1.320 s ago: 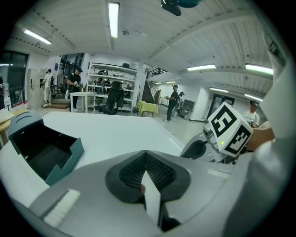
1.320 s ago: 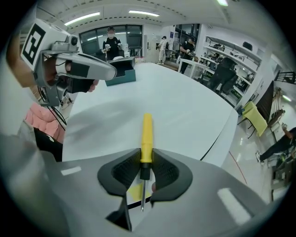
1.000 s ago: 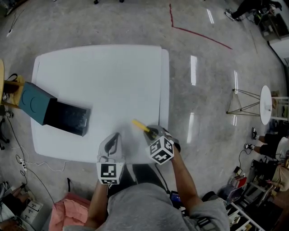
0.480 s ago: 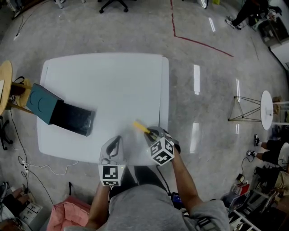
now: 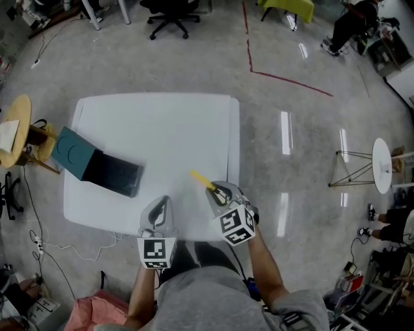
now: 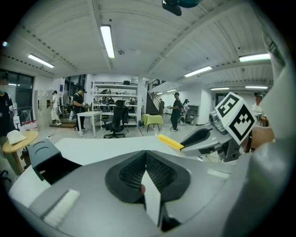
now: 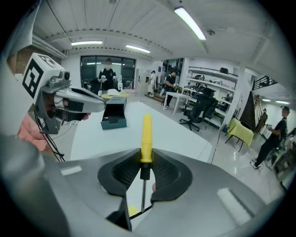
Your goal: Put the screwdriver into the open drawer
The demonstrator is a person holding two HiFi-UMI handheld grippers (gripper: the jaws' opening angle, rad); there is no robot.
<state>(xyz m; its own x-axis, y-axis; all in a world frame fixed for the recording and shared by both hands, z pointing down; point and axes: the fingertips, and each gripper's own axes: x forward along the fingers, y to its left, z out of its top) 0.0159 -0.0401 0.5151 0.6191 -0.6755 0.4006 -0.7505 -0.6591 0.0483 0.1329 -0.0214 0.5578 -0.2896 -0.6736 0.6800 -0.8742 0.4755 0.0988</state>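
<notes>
My right gripper [image 5: 217, 191] is shut on a screwdriver [image 5: 201, 180] near the table's front right corner; its yellow handle [image 7: 146, 133] sticks out forward past the pads and the thin metal shaft runs back between them. The gripper [image 7: 145, 165] holds it clear of the tabletop. A teal cabinet [image 5: 71, 151] lies at the table's left with its dark drawer [image 5: 114, 173] pulled open toward the middle; in the right gripper view the drawer [image 7: 114, 115] sits far ahead on the left. My left gripper [image 5: 161, 208] hovers shut and empty beside the right one, its pads [image 6: 163, 172] meeting.
The white table [image 5: 162, 129] stands on a polished concrete floor. A round wooden side table [image 5: 15, 123] is off its left edge, a black office chair [image 5: 172, 14] beyond it, a tripod stand [image 5: 378, 165] to the right. People stand far back in the room.
Both grippers have risen a little above the table, the right still carrying the screwdriver. The head view has tipped, showing more floor beyond the table.
</notes>
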